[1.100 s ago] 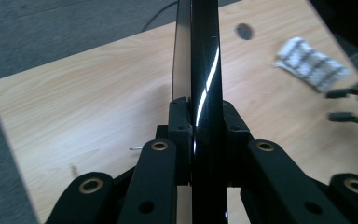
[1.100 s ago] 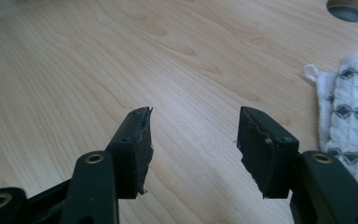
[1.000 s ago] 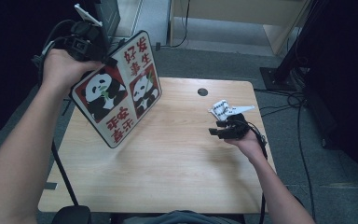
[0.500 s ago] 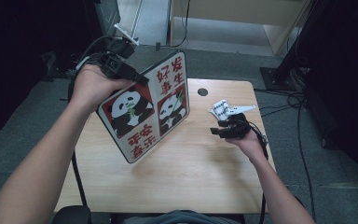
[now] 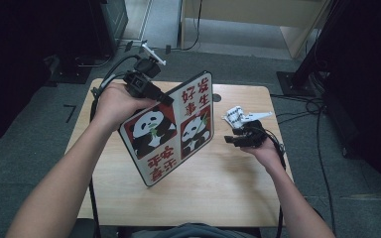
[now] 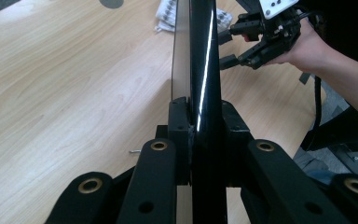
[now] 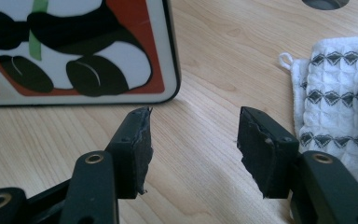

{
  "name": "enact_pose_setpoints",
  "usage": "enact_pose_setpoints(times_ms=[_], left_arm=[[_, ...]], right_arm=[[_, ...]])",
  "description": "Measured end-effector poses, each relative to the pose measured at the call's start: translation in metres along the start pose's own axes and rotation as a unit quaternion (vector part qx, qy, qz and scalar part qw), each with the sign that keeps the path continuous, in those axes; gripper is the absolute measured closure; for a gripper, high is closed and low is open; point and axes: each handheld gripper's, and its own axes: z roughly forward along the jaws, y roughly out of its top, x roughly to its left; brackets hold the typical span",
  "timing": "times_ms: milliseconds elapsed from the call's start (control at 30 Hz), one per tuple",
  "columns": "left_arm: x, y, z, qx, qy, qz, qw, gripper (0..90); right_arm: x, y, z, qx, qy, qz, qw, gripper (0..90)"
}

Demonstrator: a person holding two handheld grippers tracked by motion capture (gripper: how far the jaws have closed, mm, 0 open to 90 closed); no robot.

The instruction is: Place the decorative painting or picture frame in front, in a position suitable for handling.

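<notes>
Left hand-held gripper (image 5: 164, 98) clamped on panda board (image 5: 171, 130) (upper edge); lower it gently; right hand-held gripper (image 7: 193, 140), jaws apart, waits beside it.

The panda board (image 5: 171, 126) stands tilted across the desk's (image 5: 218, 193) middle, clamped at its top edge, blocking passage between left and right halves. The white cloth (image 5: 235, 115) lies near the right edge, just beside the right gripper (image 7: 193, 140). Near edge: open wood.
</notes>
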Motion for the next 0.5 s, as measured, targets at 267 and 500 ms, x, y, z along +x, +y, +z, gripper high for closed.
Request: enact_pose_setpoints(times_ms=[267, 500], left_arm=[[0.002, 0.002, 0.003, -0.001, -0.004, -0.011, 0.9999, 79.4], [0.011, 0.000, 0.003, -0.003, 0.011, -0.022, 0.9997, 78.0]], right_arm=[[-0.001, 0.000, 0.000, 0.001, -0.001, 0.004, 1.0000, 45.8], [0.000, 0.000, -0.001, -0.001, 0.000, 0.005, 1.0000, 45.9]])
